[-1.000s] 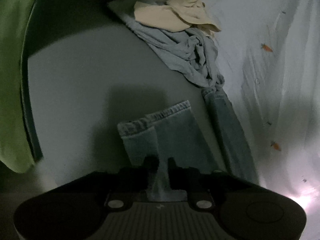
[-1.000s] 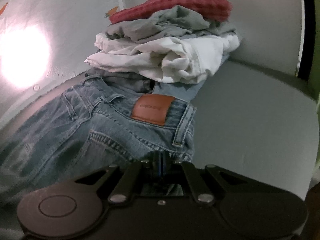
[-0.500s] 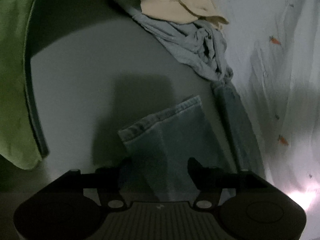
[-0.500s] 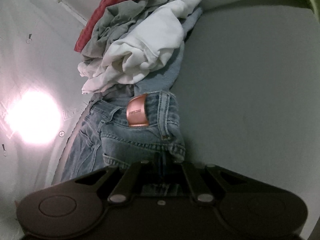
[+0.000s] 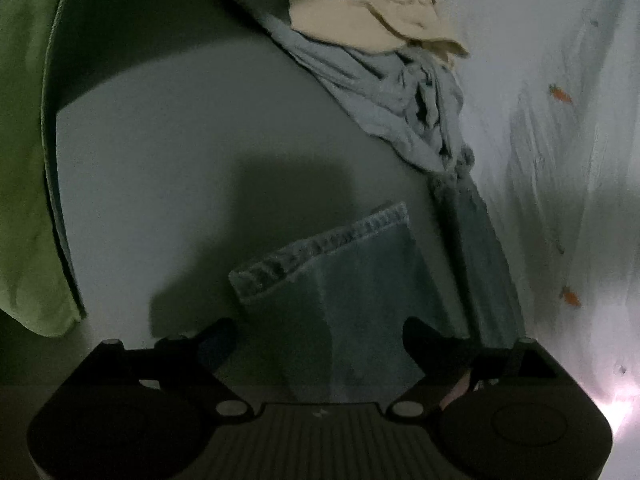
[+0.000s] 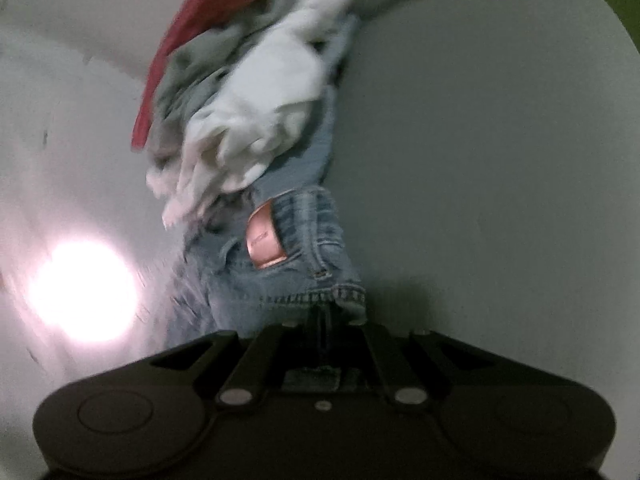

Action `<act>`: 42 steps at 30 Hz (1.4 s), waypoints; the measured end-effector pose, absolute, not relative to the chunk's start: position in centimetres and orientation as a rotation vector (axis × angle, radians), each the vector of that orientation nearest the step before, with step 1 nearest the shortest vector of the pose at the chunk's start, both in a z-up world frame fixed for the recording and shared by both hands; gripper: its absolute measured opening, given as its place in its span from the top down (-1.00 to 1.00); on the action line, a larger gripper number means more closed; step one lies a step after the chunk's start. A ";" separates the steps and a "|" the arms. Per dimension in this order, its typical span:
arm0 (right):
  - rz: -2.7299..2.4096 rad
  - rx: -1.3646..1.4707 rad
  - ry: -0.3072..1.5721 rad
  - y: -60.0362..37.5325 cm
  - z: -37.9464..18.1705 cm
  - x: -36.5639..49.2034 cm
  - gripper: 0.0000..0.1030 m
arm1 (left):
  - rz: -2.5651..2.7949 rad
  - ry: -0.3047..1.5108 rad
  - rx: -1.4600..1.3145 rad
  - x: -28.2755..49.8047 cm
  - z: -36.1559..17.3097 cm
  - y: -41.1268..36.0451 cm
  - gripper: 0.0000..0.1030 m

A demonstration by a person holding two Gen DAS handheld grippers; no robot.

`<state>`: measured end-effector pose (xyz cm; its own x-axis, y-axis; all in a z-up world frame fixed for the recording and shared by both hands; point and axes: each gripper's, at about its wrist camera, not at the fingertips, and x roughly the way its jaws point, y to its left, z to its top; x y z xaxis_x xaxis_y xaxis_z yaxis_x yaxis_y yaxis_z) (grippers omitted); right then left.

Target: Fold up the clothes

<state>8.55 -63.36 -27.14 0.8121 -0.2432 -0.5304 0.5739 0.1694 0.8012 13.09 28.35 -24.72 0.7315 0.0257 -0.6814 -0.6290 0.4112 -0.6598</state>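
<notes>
In the left wrist view, the left gripper (image 5: pixel 316 336) is seen with its jaws spread wide and nothing between them, held just over the hem end of the jeans (image 5: pixel 360 280). The hemmed leg end lies flat on the grey bed (image 5: pixel 160 168), directly ahead of the jaws, and the trouser leg runs back under the gripper body, so its long axis is roughly in line with the view. Beyond the hem, well apart from it, a crumpled light blue garment (image 5: pixel 384 96) is heaped with a cream cloth (image 5: pixel 372 20) on top, beside a white sheet printed with small carrots (image 5: pixel 560 140). A green cloth (image 5: pixel 24 160) hangs at the left edge. In the right wrist view, which is blurred by motion, the right gripper (image 6: pixel 325 320) is seen with its jaws pressed together on the waistband of the jeans (image 6: pixel 288 276), near the brown leather patch (image 6: pixel 264 240). The denim appears lifted and drawn toward the camera. Behind the waistband, a pile of white clothes (image 6: pixel 272 92), a grey garment (image 6: pixel 188 72) and a red cloth (image 6: pixel 192 36) rest partly on the far end of the jeans. The coming move is judged to turn on this: the waistband is held by the right hand and the hem lies free ahead of the left, so the hem end would be reached sooner by the left gripper.
</notes>
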 end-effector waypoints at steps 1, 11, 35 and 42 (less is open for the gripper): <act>-0.585 1.355 0.274 -63.5 -27.8 8.1 0.96 | 0.456 0.637 -1.095 13.0 -24.8 28.4 -0.72; -0.554 1.542 0.167 -62.6 -28.1 5.1 0.75 | 0.488 0.642 -1.127 12.5 -25.6 29.2 0.28; -0.523 1.436 0.353 -62.3 -27.2 7.0 0.34 | 0.510 0.631 -1.117 12.4 -26.3 28.9 0.54; -0.399 1.415 0.486 -61.2 -27.2 8.1 0.34 | 0.518 0.632 -1.095 12.5 -26.2 28.8 0.66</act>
<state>8.12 -61.17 -27.18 0.8388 0.0229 -0.5439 0.5379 0.1183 0.8346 12.50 28.77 -26.22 0.7147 0.0757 -0.6953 -0.6668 0.3738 -0.6447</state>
